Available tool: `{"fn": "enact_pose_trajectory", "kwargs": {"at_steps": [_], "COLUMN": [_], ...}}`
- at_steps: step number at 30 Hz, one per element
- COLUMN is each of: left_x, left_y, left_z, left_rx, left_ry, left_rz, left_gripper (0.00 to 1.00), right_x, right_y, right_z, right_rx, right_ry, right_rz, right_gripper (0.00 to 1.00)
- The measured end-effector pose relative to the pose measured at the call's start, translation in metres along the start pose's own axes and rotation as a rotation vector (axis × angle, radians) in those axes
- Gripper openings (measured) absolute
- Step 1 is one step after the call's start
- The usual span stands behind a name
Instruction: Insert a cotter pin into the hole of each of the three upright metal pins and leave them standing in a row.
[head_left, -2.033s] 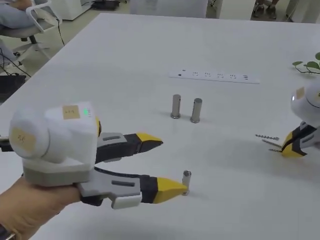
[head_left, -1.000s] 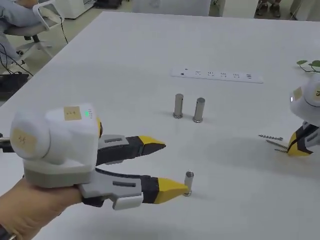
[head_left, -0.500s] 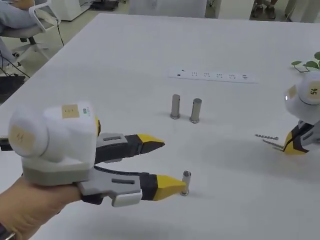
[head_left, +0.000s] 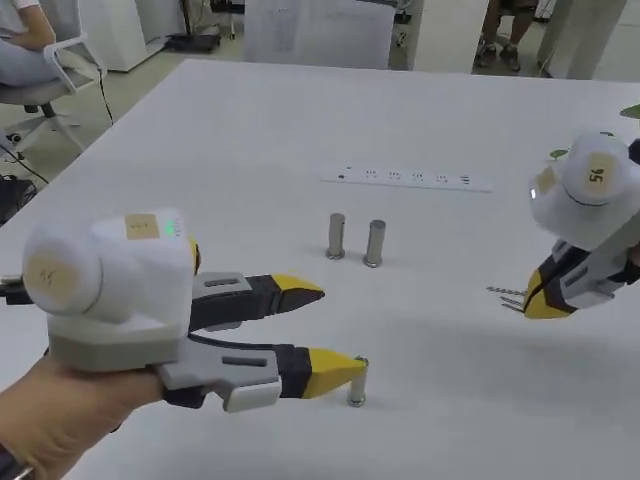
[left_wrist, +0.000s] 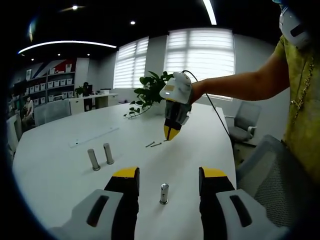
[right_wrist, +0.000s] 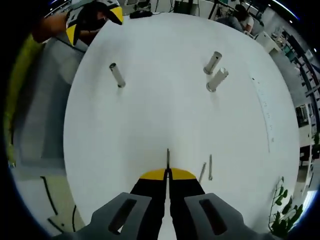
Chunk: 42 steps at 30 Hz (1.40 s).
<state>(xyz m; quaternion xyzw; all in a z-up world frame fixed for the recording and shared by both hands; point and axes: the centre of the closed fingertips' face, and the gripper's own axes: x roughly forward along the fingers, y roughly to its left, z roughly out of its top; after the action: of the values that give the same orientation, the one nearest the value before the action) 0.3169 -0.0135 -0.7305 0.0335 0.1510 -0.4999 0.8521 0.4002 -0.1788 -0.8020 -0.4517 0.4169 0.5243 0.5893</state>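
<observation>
The left gripper (head_left: 340, 330) spread at a short upright steel pin (head_left: 357, 384); the right gripper (right_wrist: 168, 174) clamped on a thin metal cotter pin (right_wrist: 168, 159).
The short pin stands on the white table (head_left: 250, 130) just ahead of the parted jaws. Two taller steel pins (head_left: 336, 236) stand side by side beyond it. Well to its right, two loose cotter pins (right_wrist: 210, 167) lie.

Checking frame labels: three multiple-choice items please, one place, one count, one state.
1. How many cotter pins lie on the table? A. none B. two C. five
2. The lone metal pin stands: A. close to the left gripper's open jaws B. at the table's edge C. beside the cotter pins
3. The right gripper is: A. wide open B. shut on a cotter pin C. shut on a metal pin
Answers: B, two lie loose; A, left gripper view frames it between the jaws; B, a thin pin juts from closed jaws.
</observation>
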Motion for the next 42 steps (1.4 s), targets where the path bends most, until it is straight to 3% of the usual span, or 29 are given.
{"fn": "enact_pose_trajectory", "kwargs": {"at_steps": [5,15,20,28,42], "left_x": [0.001,0.013,0.022,0.037,0.051], "left_y": [-0.003,-0.022,-0.034,-0.045,-0.053], "left_z": [0.011,0.03,0.028,0.028,0.024], "left_rx": [0.025,0.117,0.179,0.242,0.258], "left_ry": [-0.009,0.002,0.049,0.082,0.102], "left_rz": [-0.008,-0.069,-0.108,-0.147,-0.175], "left_gripper": [0.44,0.4,0.37,0.3,0.19], "right_x": [-0.016,-0.037,-0.043,-0.051,-0.053], "right_y": [0.021,0.058,0.07,0.087,0.099], "right_z": [0.024,0.056,0.066,0.081,0.092], "right_rx": [-0.036,-0.11,-0.138,-0.168,-0.188], "right_ry": [-0.025,-0.036,-0.026,-0.033,-0.029], "right_rz": [0.012,0.045,0.054,0.073,0.094], "right_gripper": [0.01,0.02,0.02,0.02,0.02]}}
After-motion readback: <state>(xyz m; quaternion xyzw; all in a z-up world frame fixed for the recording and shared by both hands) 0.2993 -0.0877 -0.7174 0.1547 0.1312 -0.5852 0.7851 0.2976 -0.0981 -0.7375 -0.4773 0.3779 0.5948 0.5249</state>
